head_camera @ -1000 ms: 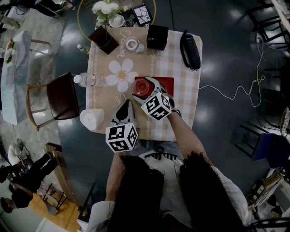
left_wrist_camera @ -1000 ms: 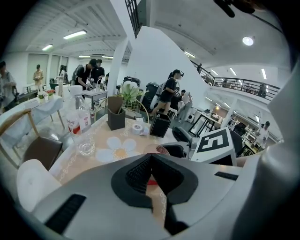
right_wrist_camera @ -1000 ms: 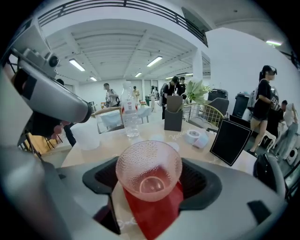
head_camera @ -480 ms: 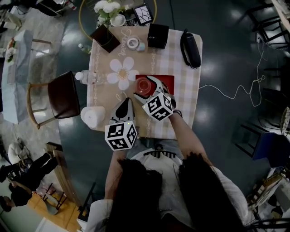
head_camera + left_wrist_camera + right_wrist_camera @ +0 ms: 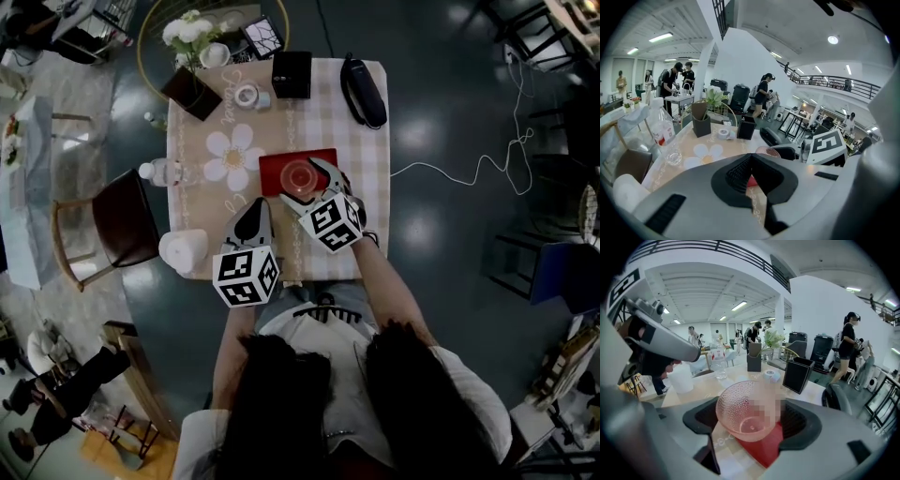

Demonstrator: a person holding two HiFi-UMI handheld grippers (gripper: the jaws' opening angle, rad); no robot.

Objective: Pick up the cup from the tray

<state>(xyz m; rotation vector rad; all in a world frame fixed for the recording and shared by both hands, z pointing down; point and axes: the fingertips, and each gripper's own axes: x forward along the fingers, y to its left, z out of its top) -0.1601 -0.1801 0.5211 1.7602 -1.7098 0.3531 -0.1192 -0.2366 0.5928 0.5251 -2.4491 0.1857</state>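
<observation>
- Cup (image 5: 299,175) has slid from the left end of the tray (image 5: 272,167) to over its middle since a moment ago.
- Right claw (image 5: 303,181) squeezes its sides, so it is probably lifted.
- Left claw (image 5: 256,212) hangs clenched, empty, over the counter (image 5: 367,173).

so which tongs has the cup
The right tongs: the pink cup sits clamped between its jaws over the red tray; the left tongs are shut, empty.

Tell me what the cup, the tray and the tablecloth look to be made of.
Cup: pink and see-through, either plastic or glass, I can't tell which. Its wall is pebbled and the red beneath shows through.
Tray: red, flat, smooth, little shine. Likely plastic or coated board.
Tablecloth: probably woven fabric, with a beige-and-white check and a matte look.
</observation>
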